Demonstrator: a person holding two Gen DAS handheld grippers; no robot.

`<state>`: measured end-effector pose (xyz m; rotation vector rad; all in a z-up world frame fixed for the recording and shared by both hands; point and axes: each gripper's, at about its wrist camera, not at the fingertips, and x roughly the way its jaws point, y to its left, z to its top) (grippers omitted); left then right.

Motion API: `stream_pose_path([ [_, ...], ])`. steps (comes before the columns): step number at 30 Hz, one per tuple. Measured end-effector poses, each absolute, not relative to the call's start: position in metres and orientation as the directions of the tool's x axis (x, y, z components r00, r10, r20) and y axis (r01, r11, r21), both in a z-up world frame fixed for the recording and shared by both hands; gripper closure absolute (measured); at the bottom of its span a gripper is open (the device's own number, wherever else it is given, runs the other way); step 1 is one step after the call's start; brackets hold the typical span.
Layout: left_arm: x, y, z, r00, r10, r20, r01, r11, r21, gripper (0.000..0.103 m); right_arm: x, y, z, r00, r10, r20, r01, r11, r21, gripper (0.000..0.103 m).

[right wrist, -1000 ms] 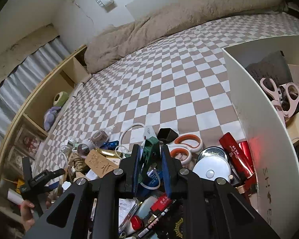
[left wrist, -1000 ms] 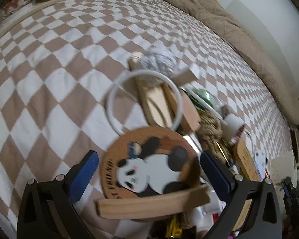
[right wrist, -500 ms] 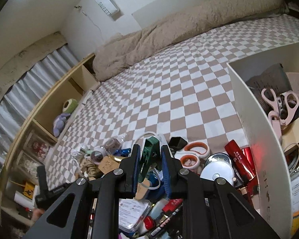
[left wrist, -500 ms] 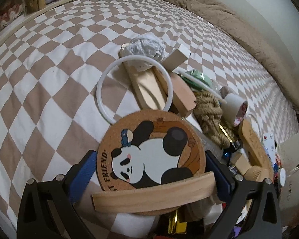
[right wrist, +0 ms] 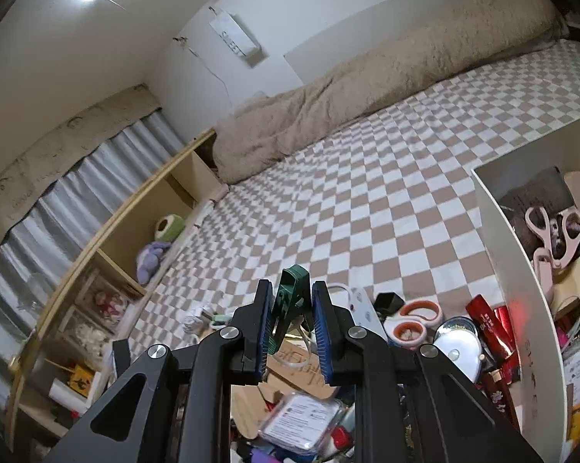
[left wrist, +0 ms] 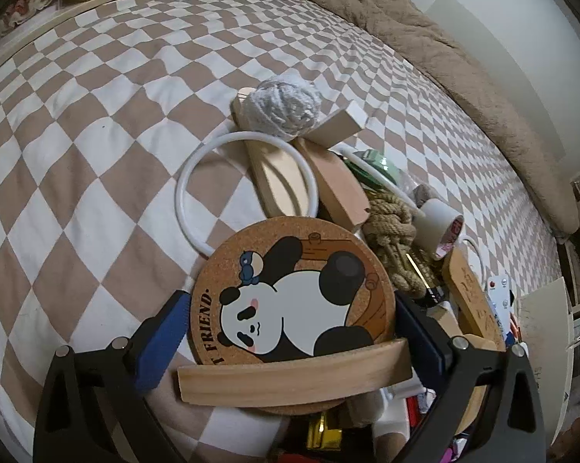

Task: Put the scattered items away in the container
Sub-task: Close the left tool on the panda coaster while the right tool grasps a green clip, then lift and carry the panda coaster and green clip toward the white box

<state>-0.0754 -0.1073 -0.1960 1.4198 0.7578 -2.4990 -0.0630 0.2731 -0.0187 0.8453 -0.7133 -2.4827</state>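
Note:
A round cork coaster (left wrist: pixel 328 254) printed with a panda lies on the checkered bedspread (left wrist: pixel 77 154). My left gripper (left wrist: pixel 288 308) straddles it and its jaws are closing; the blue pads (left wrist: pixel 166 328) stand close at its two edges, and I see no firm press. A curved wooden piece (left wrist: pixel 294 370) lies across the coaster's near edge. My right gripper (right wrist: pixel 290 305) is shut on a dark green clip (right wrist: pixel 292 289), held up above the heap of clutter. The white container (right wrist: pixel 518 277) stands to its right, with pink scissors (right wrist: pixel 552 231) and other items inside.
Beyond the coaster lie a white ring (left wrist: pixel 191 177), wooden blocks (left wrist: pixel 278 181), a grey yarn ball (left wrist: pixel 282 108), a rope bundle (left wrist: pixel 394 227) and a tape roll (left wrist: pixel 440 223). Orange scissors (right wrist: pixel 409 320), a round tin (right wrist: pixel 456 343) and red tubes (right wrist: pixel 490 328) sit beside the container. A wooden shelf (right wrist: pixel 135 231) lines the bed's left side.
My right gripper has risen and tilted up with the green clip still in it. The left pads have drawn in beside the coaster; the left hand has barely moved.

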Motion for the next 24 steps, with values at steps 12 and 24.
stream_pose_path([
  [12,-0.071,-0.095,-0.171,-0.628,0.070,-0.775,0.330,-0.878,-0.346,0.002,-0.052,0.274,0.000,-0.760,-0.526,-0.382,0.250,-0.779,0.575,0.081],
  [24,-0.059,-0.062,-0.133,-0.797,-0.124,-0.591,0.269,-0.949,-0.163,0.002,-0.046,0.256,0.009,-0.778,-0.493,-0.391,0.271,-0.823,0.499,0.081],
])
